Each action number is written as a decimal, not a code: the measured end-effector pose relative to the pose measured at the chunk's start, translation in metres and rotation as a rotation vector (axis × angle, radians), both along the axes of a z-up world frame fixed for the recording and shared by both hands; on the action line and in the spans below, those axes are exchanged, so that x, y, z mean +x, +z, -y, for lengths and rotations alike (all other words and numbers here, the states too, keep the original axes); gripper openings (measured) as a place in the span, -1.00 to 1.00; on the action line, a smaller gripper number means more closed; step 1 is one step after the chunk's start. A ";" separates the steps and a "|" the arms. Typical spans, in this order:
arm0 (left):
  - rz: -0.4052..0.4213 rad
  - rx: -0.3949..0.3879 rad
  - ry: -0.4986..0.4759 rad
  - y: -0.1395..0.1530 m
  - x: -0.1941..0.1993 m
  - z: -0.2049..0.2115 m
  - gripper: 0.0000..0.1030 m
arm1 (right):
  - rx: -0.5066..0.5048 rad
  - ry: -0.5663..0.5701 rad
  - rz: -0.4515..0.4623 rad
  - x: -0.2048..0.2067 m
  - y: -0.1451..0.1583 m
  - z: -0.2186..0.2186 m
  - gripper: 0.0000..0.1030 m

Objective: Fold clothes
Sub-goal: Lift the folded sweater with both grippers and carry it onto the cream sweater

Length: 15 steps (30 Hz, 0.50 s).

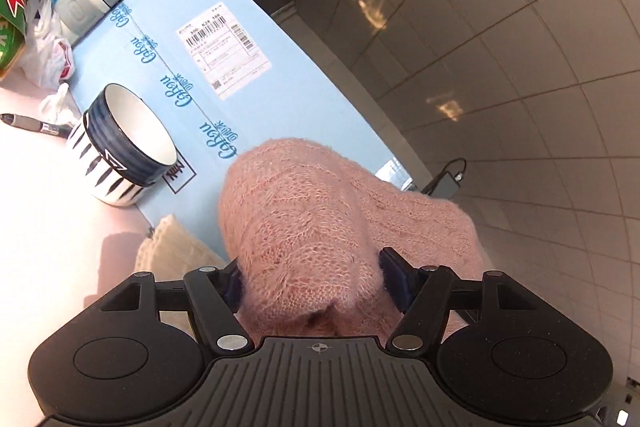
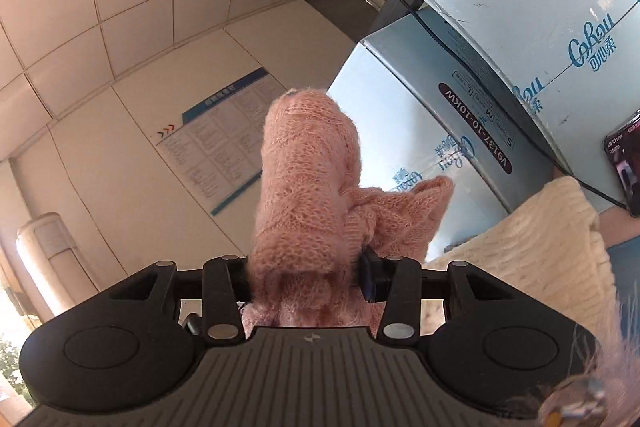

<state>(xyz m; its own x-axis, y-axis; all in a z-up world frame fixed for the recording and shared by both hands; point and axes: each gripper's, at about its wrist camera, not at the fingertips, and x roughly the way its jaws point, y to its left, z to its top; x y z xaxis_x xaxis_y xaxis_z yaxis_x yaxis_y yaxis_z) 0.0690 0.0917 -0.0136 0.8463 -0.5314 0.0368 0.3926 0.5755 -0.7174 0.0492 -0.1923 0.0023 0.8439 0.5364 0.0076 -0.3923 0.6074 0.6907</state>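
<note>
nearest the lens in each view sat a ribbed black plastic housing flanked by two round discs, with hinged black arms reaching forward. the left gripper was clenched on a bunched fold of the pink sweater, a loose, fuzzy open knit with faint cable ridges; its blue pads pressed into the wool from both sides. the fabric rose from between the fingers and draped away over the edge of a pale blue cardboard box, smooth and printed with blue script, bearing a white shipping label. beside it on the white table stood two stacked ceramic bowls, glossy, striped dark blue and white. a cream ribbed knit lay just left of the gripper.

the right gripper likewise gripped the pink sweater, a thick roll of it standing up between the fingers, with a smaller flap folding off to the right. a cream knit garment lay at the right, near stacked blue boxes and a phone with a lit screen.
</note>
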 end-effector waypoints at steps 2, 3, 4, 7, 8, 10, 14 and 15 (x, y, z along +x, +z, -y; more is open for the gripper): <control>-0.022 0.082 0.022 0.001 0.005 0.007 0.31 | -0.033 -0.066 -0.080 0.015 -0.011 0.006 -0.21; -0.033 0.123 0.033 0.001 0.007 0.011 0.32 | -0.048 -0.098 -0.122 0.023 -0.017 0.008 -0.21; -0.041 0.161 0.046 0.001 0.009 0.014 0.33 | -0.059 -0.126 -0.161 0.026 -0.024 0.012 -0.21; -0.046 0.256 0.100 -0.001 0.009 0.020 0.35 | -0.085 -0.192 -0.250 0.033 -0.040 0.020 -0.21; -0.053 0.297 0.121 -0.001 0.010 0.023 0.42 | -0.093 -0.197 -0.257 0.034 -0.042 0.020 -0.21; -0.093 0.371 0.156 -0.003 0.013 0.029 0.48 | -0.108 -0.209 -0.272 0.037 -0.047 0.020 -0.20; -0.204 0.445 0.188 -0.011 0.024 0.031 0.70 | -0.142 -0.227 -0.294 0.043 -0.054 0.019 -0.09; -0.214 0.430 0.186 -0.012 0.024 0.029 0.70 | -0.153 -0.230 -0.280 0.041 -0.052 0.017 -0.06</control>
<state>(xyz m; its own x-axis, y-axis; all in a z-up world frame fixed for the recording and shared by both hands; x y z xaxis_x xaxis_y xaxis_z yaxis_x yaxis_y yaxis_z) 0.0932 0.0631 -0.0253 0.8926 -0.3004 -0.3362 0.1263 0.8824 -0.4532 0.0900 -0.2091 -0.0502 0.9004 0.3102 -0.3051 -0.0433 0.7615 0.6467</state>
